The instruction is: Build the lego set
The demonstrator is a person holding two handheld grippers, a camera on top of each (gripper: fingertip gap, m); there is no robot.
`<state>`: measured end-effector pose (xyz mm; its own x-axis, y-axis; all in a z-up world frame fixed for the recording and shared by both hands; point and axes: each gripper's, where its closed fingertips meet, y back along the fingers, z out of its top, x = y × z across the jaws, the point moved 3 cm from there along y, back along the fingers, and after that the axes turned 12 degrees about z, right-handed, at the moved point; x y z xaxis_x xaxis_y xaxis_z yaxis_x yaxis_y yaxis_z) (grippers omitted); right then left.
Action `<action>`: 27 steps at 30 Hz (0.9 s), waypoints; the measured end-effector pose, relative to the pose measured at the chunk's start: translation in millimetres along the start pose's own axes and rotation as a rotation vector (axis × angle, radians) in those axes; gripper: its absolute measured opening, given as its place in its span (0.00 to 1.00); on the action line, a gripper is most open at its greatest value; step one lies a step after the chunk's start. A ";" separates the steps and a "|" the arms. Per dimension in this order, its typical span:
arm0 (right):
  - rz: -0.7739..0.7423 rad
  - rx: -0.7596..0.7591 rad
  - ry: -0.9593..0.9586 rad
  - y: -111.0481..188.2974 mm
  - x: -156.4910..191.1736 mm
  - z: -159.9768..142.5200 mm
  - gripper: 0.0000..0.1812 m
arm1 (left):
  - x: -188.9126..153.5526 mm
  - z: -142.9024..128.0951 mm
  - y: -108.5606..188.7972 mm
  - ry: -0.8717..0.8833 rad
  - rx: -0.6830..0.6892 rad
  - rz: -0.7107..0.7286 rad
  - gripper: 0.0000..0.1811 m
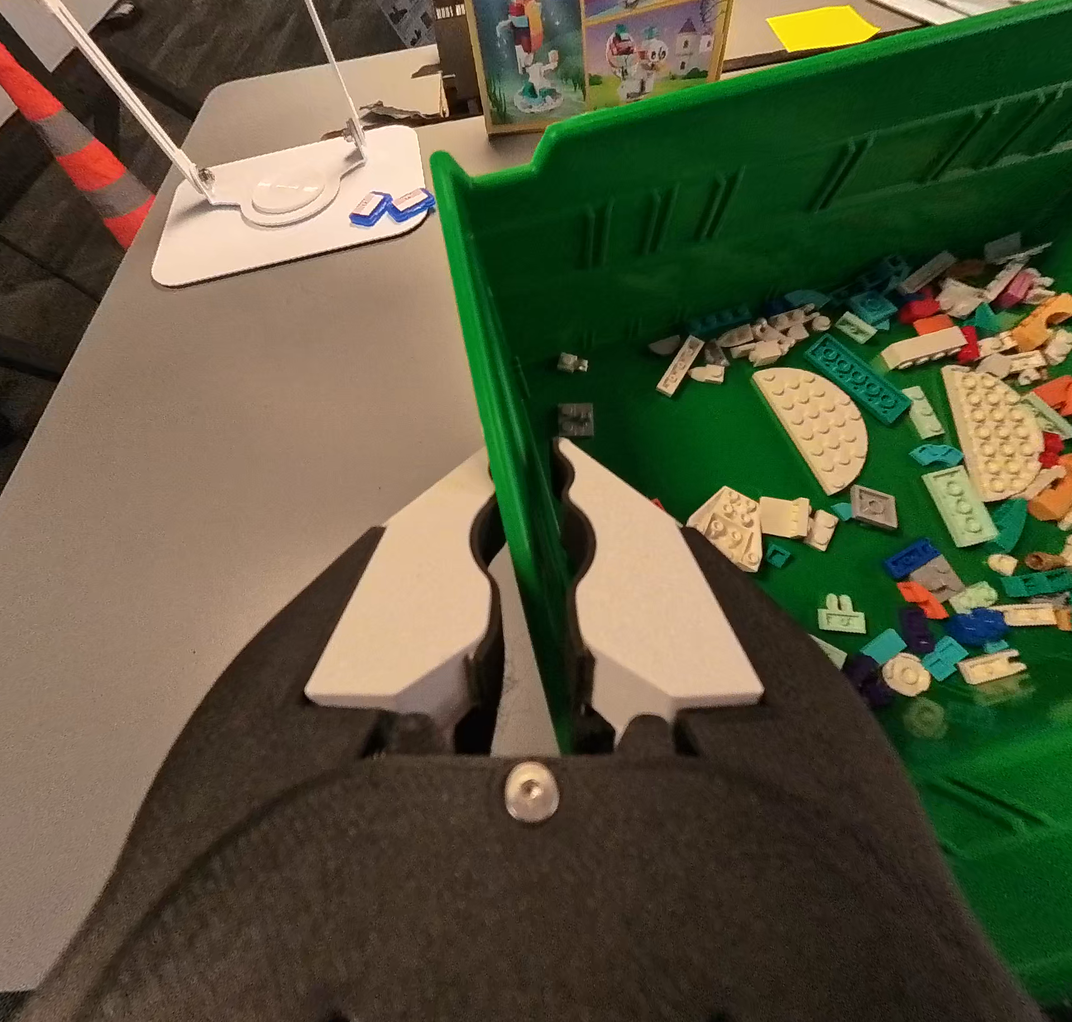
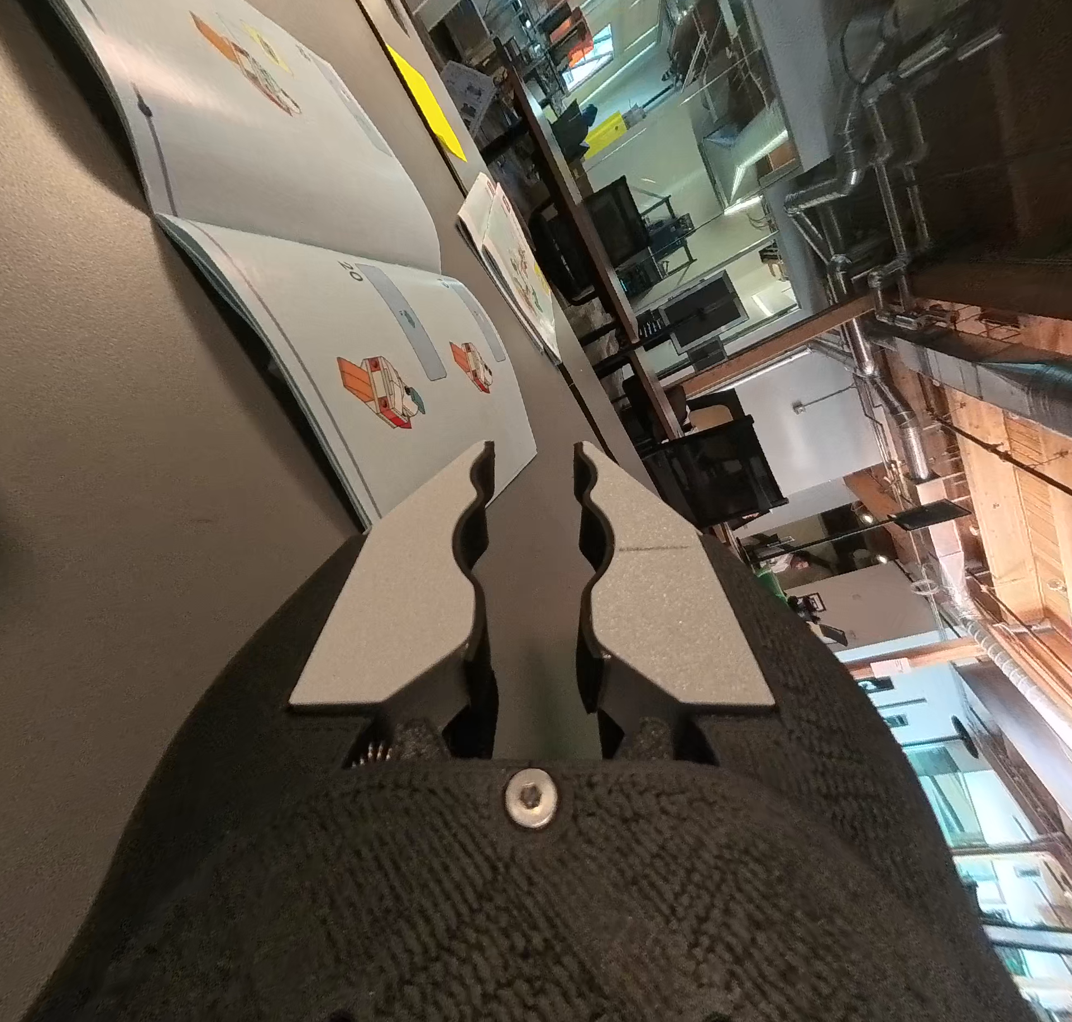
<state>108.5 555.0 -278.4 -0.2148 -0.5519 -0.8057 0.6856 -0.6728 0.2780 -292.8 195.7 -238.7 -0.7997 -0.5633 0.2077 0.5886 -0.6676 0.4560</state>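
Grey surface (image 1: 243,414) runs under everything; behind it, in the right wrist view, an open workshop hall with pipes and shelving, seen tilted sideways.

Green bin (image 1: 754,194) sits on the right part of the surface. Inside, on its floor: loose lego pieces (image 1: 905,449), a scattered heap toward the far right, thinner toward the near left. Among them two cream half-round plates (image 1: 812,426), a teal strip (image 1: 858,379), mint plates, orange, red and blue bits, and two small grey pieces (image 1: 575,418) lying apart near the left wall.

Your left gripper (image 1: 525,449) straddles the bin's left wall, one finger outside, one inside, clenched on the green rim between them.

Far behind the bin stands the lego box (image 1: 597,37), upright. To its left, a white stand base (image 1: 290,205) with two small blue tags (image 1: 392,206) on it. Orange-and-grey cone (image 1: 75,147) at the far left, off the surface. Yellow sheet (image 1: 821,27) and leaflets at the far right.

Your right gripper (image 2: 533,449) is released, fingers apart, nothing between them, low over the surface. Just beyond its tips lies the open instruction booklet (image 2: 325,321), pages up. A second booklet (image 2: 516,263) lies farther off.
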 end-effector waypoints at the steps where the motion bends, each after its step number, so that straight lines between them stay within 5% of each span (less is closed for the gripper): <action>1: 0.000 0.000 0.000 0.0 0.0 0.0 0.14 | 0.0 0.0 0.0 0.000 0.000 0.000 0.06; 22: -0.009 -0.031 -0.045 1.9 -5.1 2.8 0.14 | 0.0 0.0 -0.5 0.000 0.002 0.001 0.06; 24: 0.016 -0.105 -0.131 1.6 -6.5 22.0 0.14 | 0.1 0.0 -0.7 0.000 0.004 0.001 0.06; 27: 0.210 -0.280 -0.236 -0.7 7.3 98.3 0.15 | 0.3 0.1 0.0 0.003 -0.002 0.003 0.06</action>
<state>38.0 503.0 -233.0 -0.1813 -0.7822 -0.5961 0.8871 -0.3917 0.2442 -293.1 195.6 -238.5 -0.7975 -0.5667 0.2070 0.5914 -0.6667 0.4535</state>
